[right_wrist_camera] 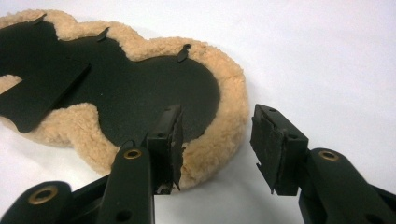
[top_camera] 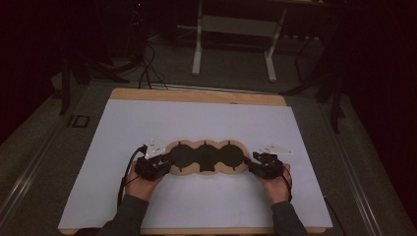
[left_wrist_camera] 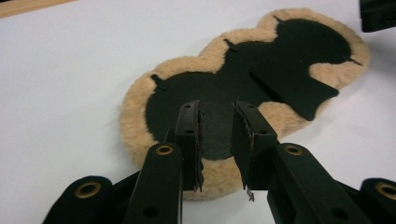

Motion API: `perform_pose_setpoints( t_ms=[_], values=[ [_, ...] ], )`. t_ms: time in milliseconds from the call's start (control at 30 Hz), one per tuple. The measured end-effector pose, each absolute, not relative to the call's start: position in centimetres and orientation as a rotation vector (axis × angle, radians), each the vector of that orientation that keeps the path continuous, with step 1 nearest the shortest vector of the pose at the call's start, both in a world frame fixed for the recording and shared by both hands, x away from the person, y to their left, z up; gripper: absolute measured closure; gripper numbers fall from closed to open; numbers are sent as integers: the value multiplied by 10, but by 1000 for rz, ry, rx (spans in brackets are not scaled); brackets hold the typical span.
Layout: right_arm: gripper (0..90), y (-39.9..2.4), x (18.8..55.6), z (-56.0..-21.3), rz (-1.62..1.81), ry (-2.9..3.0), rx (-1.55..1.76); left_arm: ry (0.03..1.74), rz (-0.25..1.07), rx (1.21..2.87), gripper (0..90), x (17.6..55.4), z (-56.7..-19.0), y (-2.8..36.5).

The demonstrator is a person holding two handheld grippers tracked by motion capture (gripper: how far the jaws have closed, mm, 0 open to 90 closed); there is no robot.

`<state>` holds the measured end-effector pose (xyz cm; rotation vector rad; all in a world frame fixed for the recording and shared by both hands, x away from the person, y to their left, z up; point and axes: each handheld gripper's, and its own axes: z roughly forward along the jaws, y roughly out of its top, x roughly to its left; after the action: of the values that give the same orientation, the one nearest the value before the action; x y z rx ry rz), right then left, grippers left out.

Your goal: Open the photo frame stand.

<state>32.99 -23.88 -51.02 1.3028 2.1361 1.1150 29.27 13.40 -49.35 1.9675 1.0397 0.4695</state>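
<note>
A tan fleece pad (top_camera: 206, 156) with a black three-lobed backing lies flat on the white sheet (top_camera: 196, 118). My left gripper (top_camera: 164, 162) is at its left end and my right gripper (top_camera: 252, 164) at its right end, each held in a hand. In the left gripper view the jaws (left_wrist_camera: 217, 116) stand apart over the pad's (left_wrist_camera: 261, 74) near lobe, with its fleece rim showing between them and not pinched. In the right gripper view the gripper (right_wrist_camera: 217, 126) is wide open: one jaw hangs over the pad's (right_wrist_camera: 135, 93) end, the other over bare sheet.
The white sheet covers a wooden tabletop (top_camera: 196, 94) whose far edge shows. Beyond it on the dark floor stand a metal frame (top_camera: 236, 34) and cables (top_camera: 146, 69). A black flap (left_wrist_camera: 299, 88) sticks out from the pad's middle lobe.
</note>
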Motion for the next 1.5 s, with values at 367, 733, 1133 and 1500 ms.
perform_pose_setpoints(
  t_ms=[367, 733, 1133, 1500],
  values=[
    [525, -241, 329, -510, 1137, 2131, 1308, 993, 438, 1999, 711, 290, -496, 121],
    [517, -246, 330, -510, 1182, 2114, 1339, 933, 401, 1999, 700, 286, -495, 113],
    [517, -249, 330, -510, 1188, 2108, 1353, 888, 379, 2059, 706, 284, -503, 97],
    [517, -249, 330, -512, 1188, 2113, 1359, 842, 372, 2118, 765, 282, -511, 84]
  ],
)
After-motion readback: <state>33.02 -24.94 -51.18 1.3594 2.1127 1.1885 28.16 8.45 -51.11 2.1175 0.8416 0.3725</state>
